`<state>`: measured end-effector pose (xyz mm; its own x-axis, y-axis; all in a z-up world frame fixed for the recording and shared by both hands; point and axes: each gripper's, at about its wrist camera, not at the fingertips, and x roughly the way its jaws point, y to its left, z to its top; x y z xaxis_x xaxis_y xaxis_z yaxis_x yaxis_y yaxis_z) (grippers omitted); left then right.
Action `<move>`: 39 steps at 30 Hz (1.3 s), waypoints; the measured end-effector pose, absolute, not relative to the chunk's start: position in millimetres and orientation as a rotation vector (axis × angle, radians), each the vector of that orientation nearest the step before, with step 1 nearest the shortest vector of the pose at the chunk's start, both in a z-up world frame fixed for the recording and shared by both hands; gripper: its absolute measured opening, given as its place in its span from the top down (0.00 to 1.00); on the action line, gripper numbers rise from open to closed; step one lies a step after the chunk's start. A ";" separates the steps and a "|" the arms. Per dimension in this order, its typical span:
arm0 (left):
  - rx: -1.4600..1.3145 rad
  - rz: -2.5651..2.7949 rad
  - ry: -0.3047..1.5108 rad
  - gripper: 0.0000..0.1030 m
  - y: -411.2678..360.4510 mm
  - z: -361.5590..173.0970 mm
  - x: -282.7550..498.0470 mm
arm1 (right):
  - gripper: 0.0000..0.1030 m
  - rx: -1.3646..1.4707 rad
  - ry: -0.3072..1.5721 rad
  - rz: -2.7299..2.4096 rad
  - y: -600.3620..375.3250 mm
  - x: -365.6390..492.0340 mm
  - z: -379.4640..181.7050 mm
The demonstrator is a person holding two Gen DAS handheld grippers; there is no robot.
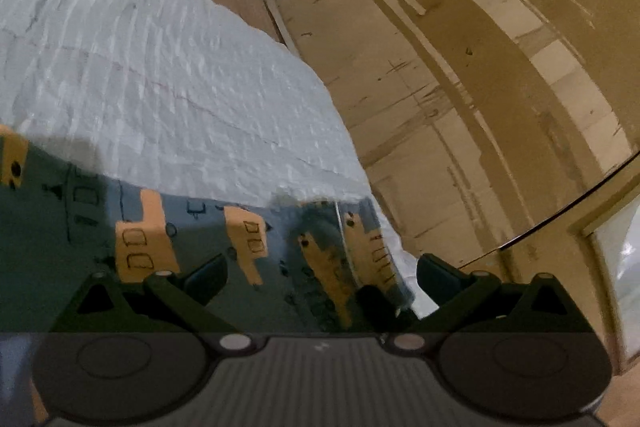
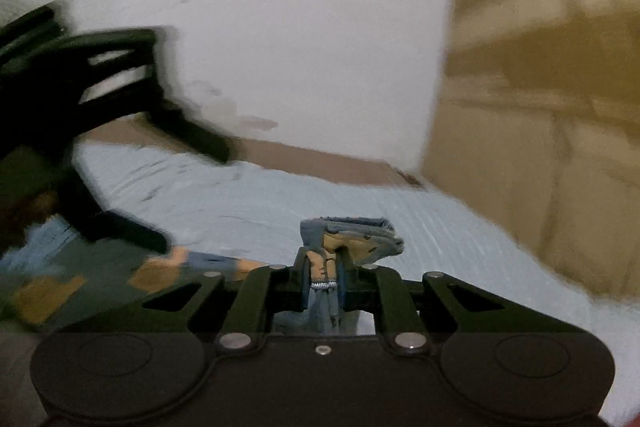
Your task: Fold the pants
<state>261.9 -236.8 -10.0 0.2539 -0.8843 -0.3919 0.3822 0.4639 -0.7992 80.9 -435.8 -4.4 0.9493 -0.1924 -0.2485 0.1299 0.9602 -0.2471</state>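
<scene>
pants: soft blue-grey fabric pants (image 1: 208, 227) with orange blocks and little dark doodle outlines, kinda patchwork looking
bed cover: pale blue-white textured bedspread (image 1: 168, 75), ribbed rows all over, right under the pants
wall past the bedspread: plain white wall (image 2: 280, 27), few faint smudges
panels beside the bedspread: tan wooden boards (image 1: 480, 87) with darker brown stripes
grippers: both matte black, left gripper (image 1: 320, 279), right gripper (image 2: 324, 287)

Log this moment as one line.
right gripper: shut on pants edge | left gripper: open over pants | surface: pale blue bedcover
</scene>
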 end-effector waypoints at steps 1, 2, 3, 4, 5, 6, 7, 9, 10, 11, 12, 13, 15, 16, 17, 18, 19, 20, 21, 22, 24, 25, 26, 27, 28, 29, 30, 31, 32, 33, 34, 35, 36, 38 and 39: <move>-0.641 -0.943 0.960 0.01 -234.4 -12.3 260.7 | 0.87 -0.279 0.272 -0.142 -423.8 79.6 -4.1; -0.645 -0.940 0.970 0.01 -231.4 -15.3 259.6 | 0.88 -0.328 0.276 -0.112 -411.0 77.8 -5.1; -0.645 -0.935 0.980 0.01 -229.0 -18.6 258.4 | 0.88 -0.376 0.287 -0.083 -397.9 76.6 -8.1; -0.642 -0.924 0.989 0.01 -224.7 -21.5 256.6 | 0.88 -0.414 0.302 -0.059 -386.8 76.0 -12.2; -0.638 -0.904 0.993 0.01 -220.7 -24.7 255.3 | 0.88 -0.440 0.318 -0.042 -378.1 76.1 -17.3; -0.631 -0.878 0.998 0.02 -216.4 -28.9 253.2 | 0.88 -0.450 0.338 -0.024 -370.8 75.9 -22.9; -0.622 -0.856 1.005 0.04 -214.1 -32.7 252.7 | 0.88 -0.445 0.356 -0.004 -366.8 75.6 -27.4; -0.592 -0.811 1.024 0.05 -209.9 -38.9 249.3 | 0.88 -0.434 0.384 0.017 -360.8 76.1 -36.7; -0.587 -0.806 1.025 0.07 -206.6 -39.3 246.4 | 0.88 -0.427 0.400 0.020 -359.6 76.8 -41.0; -0.580 -0.802 1.022 0.07 -204.8 -40.4 243.7 | 0.88 -0.416 0.410 0.018 -359.7 77.8 -43.5; -0.570 -0.798 1.019 0.08 -203.8 -40.7 240.9 | 0.88 -0.397 0.416 0.012 -362.8 79.6 -44.6; -0.559 -0.797 1.014 0.09 -203.9 -40.2 238.4 | 0.87 -0.374 0.418 0.009 -365.6 80.5 -44.9; -0.545 -0.783 1.017 0.11 -207.4 -38.0 236.5 | 0.87 -0.310 0.415 0.007 -371.6 83.0 -44.1; -0.539 -0.769 1.028 0.13 -210.2 -37.1 235.9 | 0.87 -0.276 0.405 0.004 -376.0 83.7 -42.9; -0.538 -0.756 1.039 0.15 -213.7 -36.4 235.7 | 0.87 -0.247 0.391 -0.001 -379.8 83.5 -41.5; -0.535 -0.737 1.053 0.18 -215.3 -35.3 235.4 | 0.87 -0.225 0.378 -0.006 -382.6 82.0 -39.8; -0.525 -0.706 1.067 0.20 -218.2 -34.4 235.2 | 0.87 -0.206 0.367 -0.012 -384.9 81.4 -38.6; -0.517 -0.682 1.073 0.21 -219.0 -34.1 234.7 | 0.87 -0.191 0.360 -0.014 -386.7 81.1 -37.9; -0.516 -0.667 1.073 0.25 -221.5 -32.8 234.9 | 0.87 -0.177 0.359 -0.013 -389.3 82.7 -37.5; -0.517 -0.658 1.076 0.31 -224.0 -32.3 235.6 | 0.87 -0.170 0.363 -0.010 -384.8 81.5 -41.0; -0.515 -0.624 1.092 0.40 -227.9 -33.7 237.3 | 0.87 -0.165 0.369 -0.007 -383.2 79.7 -43.0; -0.516 -0.604 1.098 0.48 -229.6 -34.7 237.8 | 0.87 -0.163 0.368 -0.006 -383.1 80.0 -44.7; -0.517 -0.591 1.101 0.52 -231.7 -35.7 238.4 | 0.87 -0.163 0.368 -0.006 -383.1 80.7 -45.6; -0.520 -0.578 1.101 0.63 -232.8 -36.5 238.5 | 0.87 -0.164 0.368 -0.007 -383.2 80.7 -45.8; -0.519 -0.574 1.102 0.74 -233.5 -36.5 238.4 | 0.87 -0.163 0.367 -0.006 -383.4 81.2 -46.0; -0.518 -0.577 1.104 0.78 -234.9 -37.3 238.7 | 0.87 -0.162 0.366 -0.006 -383.6 81.5 -46.4; -0.516 -0.578 1.103 0.82 -234.3 -38.5 238.3 | 0.87 -0.164 0.368 -0.006 -383.8 79.7 -45.6; -0.511 -0.577 1.096 0.86 -234.8 -38.1 237.5 | 0.87 -0.168 0.368 -0.007 -383.7 80.0 -45.2; -0.505 -0.575 1.084 0.88 -235.2 -36.6 236.2 | 0.87 -0.172 0.367 -0.007 -383.3 80.2 -44.9; -0.500 -0.575 1.069 0.89 -235.2 -35.2 234.4 | 0.87 -0.177 0.365 -0.008 -383.1 78.3 -43.3; -0.491 -0.574 1.053 0.90 -234.5 -33.1 232.1 | 0.87 -0.179 0.362 -0.008 -383.3 77.0 -42.9; -0.478 -0.570 1.037 0.90 -234.8 -30.2 229.6 | 0.87 -0.179 0.359 -0.008 -383.3 76.4 -42.6; -0.456 -0.565 1.017 0.90 -234.9 -26.5 226.1 | 0.87 -0.180 0.357 -0.004 -382.5 76.2 -42.3; -0.409 -0.560 0.972 0.91 -233.9 -18.3 220.0 | 0.87 -0.184 0.349 0.000 -380.2 75.9 -43.3; -0.387 -0.554 0.948 0.91 -232.6 -14.1 217.1 | 0.87 -0.181 0.344 0.003 -378.5 75.4 -41.8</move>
